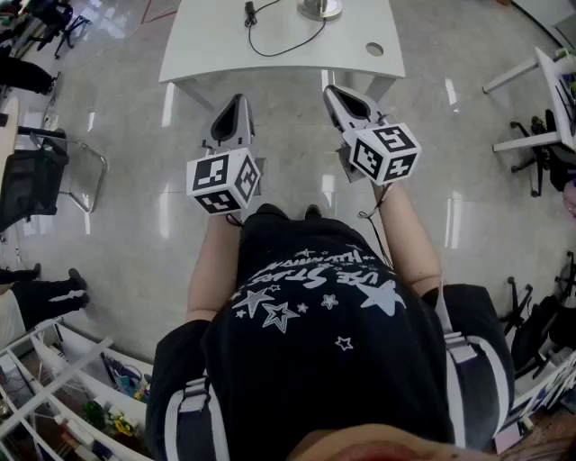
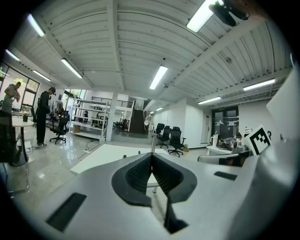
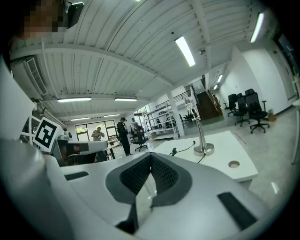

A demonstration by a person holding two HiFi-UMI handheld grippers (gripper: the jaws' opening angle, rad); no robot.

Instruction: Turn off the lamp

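The lamp's round metal base (image 1: 319,7) stands at the far edge of the white table (image 1: 207,49), and its black cable runs to an inline switch (image 1: 249,11). In the right gripper view the lamp (image 3: 201,140) shows as a thin upright pole on its base, with the switch (image 3: 174,151) to its left. The lamp's pole (image 2: 153,142) rises just past the left jaws. Both grippers hover over the floor short of the table's near edge. My left gripper (image 1: 238,101) (image 2: 151,158) is shut and empty. My right gripper (image 1: 331,91) (image 3: 151,157) is also shut, holding nothing.
A round cable hole (image 1: 374,49) (image 3: 233,164) sits in the table's right part. Office chairs (image 1: 31,176) stand at the left, more desks and chairs (image 1: 540,135) at the right. People (image 3: 123,136) stand far off by shelving. Glossy floor lies between me and the table.
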